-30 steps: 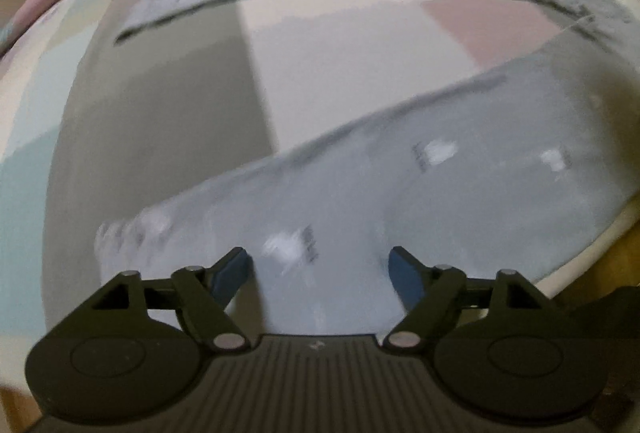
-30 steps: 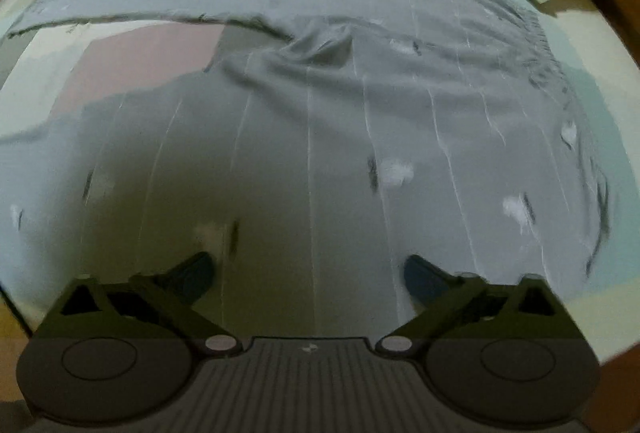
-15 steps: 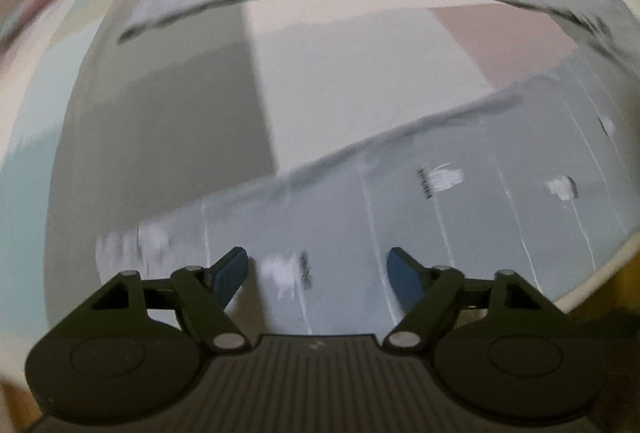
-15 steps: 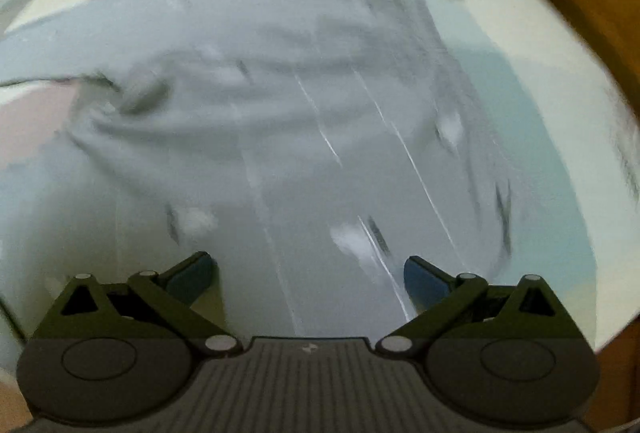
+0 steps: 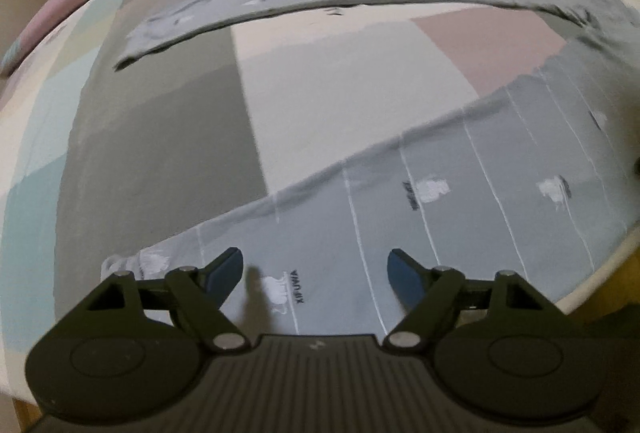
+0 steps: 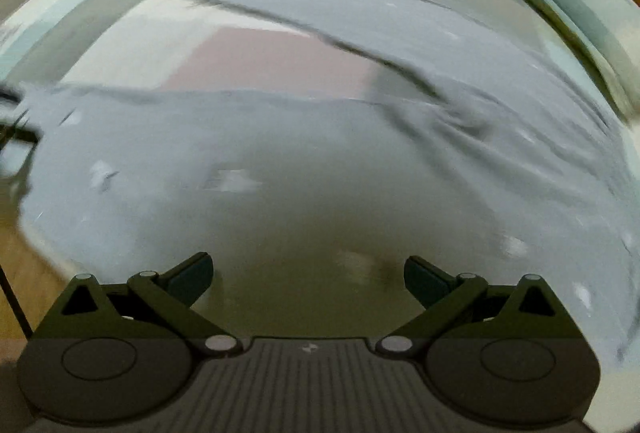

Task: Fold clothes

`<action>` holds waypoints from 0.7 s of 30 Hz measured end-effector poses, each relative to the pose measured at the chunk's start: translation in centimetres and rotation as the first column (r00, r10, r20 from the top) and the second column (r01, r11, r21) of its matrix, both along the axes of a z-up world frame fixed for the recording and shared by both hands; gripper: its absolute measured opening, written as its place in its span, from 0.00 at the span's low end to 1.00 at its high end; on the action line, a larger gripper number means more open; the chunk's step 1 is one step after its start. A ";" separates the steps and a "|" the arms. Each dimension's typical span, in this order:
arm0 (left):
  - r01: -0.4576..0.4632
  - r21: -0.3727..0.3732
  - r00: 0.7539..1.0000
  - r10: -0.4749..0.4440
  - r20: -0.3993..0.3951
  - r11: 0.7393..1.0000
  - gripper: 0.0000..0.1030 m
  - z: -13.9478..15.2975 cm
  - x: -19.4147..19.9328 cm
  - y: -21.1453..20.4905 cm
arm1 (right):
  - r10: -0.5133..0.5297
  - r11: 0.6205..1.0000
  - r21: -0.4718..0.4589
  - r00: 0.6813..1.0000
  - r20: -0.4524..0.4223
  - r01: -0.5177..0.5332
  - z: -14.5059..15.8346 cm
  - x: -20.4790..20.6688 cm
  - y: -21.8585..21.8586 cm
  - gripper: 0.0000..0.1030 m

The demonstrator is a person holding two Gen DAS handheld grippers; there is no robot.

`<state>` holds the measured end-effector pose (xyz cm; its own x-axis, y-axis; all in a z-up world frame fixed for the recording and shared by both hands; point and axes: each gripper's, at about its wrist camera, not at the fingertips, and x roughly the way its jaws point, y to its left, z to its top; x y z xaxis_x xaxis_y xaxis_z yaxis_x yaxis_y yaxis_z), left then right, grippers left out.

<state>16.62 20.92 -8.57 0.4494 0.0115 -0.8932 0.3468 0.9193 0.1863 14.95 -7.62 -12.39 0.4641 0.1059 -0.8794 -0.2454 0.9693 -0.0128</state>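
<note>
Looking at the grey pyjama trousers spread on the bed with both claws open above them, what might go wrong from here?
1. The near trouser leg lies close to the bed edge, so a tug might drag it off.
2. The left claw hovers over flat fabric rather than the hem, so it may pinch the patchwork sheet too.
3. The right wrist view is blurred, so the right claw may land off target.

Your right gripper (image 6: 307, 271) hangs wide open over the grey trousers (image 6: 280, 169); a pillow (image 6: 560, 5) lies at two o'clock.
</note>
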 end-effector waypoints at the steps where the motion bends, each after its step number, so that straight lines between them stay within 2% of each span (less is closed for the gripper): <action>1: 0.002 0.000 1.000 -0.002 -0.001 1.000 0.78 -0.2 -0.3 0.2 | 0.024 1.000 0.000 1.000 -0.007 -0.024 -0.5 -0.1 1.0 1.00; 4: -0.048 -0.015 0.999 0.048 -0.020 0.999 0.82 -0.5 -1.5 2.3 | 0.079 0.997 -0.013 0.996 0.040 -0.078 -0.3 -1.0 3.9 1.00; 8: -0.134 -0.016 0.990 0.133 -0.047 0.991 0.82 -0.2 -1.7 4.5 | 0.174 0.985 -0.018 0.984 0.038 -0.173 0.0 -0.8 7.1 1.00; 11: -0.115 -0.001 0.993 0.115 -0.030 0.993 0.76 0.7 -1.4 4.4 | 0.212 0.977 -0.010 0.977 0.027 -0.212 0.8 -0.5 8.1 1.00; 14: -0.080 -0.014 0.997 0.080 0.003 0.997 0.76 1.1 -1.1 3.9 | 0.140 0.990 -0.010 0.990 0.034 -0.140 1.6 0.2 6.3 1.00; 17: -0.103 -0.034 0.995 0.103 0.008 0.994 0.77 0.4 -0.6 4.2 | 0.080 0.996 -0.042 0.997 0.011 -0.080 1.2 0.8 4.7 1.00; 21: -0.173 -0.055 0.985 0.172 -0.021 0.983 0.83 -0.3 -1.1 6.4 | 0.039 0.999 -0.018 0.998 -0.049 -0.040 0.3 1.4 4.1 1.00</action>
<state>15.57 27.28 -8.91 0.4311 0.0369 -0.9016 0.1841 0.9745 0.1280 16.38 -3.55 -12.05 0.4163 0.1068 -0.9029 -0.2846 0.9585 -0.0178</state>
